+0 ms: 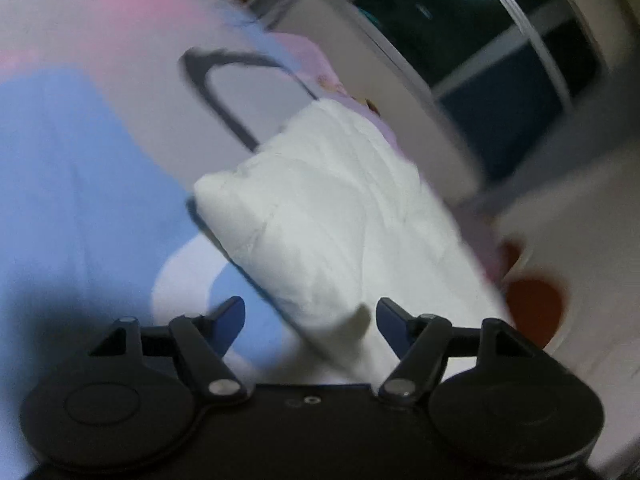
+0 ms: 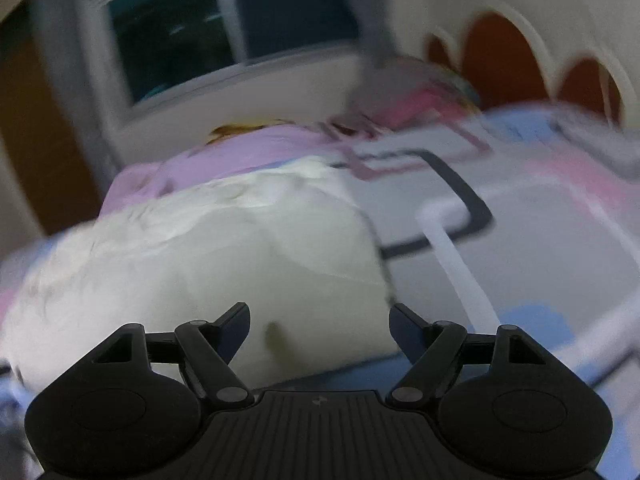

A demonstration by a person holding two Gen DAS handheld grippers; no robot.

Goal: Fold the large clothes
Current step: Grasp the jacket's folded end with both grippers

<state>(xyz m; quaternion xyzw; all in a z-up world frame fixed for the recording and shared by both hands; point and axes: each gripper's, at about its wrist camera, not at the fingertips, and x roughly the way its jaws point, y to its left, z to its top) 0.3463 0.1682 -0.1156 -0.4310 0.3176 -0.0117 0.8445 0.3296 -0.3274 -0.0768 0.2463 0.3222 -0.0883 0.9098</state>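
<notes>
A white garment (image 1: 328,216) lies folded into a thick rectangle on a bed sheet (image 1: 72,184) patterned in blue, pink and grey. My left gripper (image 1: 310,322) is open, its jaws wide apart just above the garment's near corner, holding nothing. In the right wrist view the same white garment (image 2: 224,248) fills the middle, and my right gripper (image 2: 320,326) is open over its near edge, empty. Both views are blurred by motion.
A lilac cloth (image 2: 240,152) lies beyond the white garment, toward the window (image 2: 172,28). A pile of pink items (image 2: 420,96) sits by the headboard (image 2: 500,56) with orange arches. The sheet (image 2: 520,208) extends to the right.
</notes>
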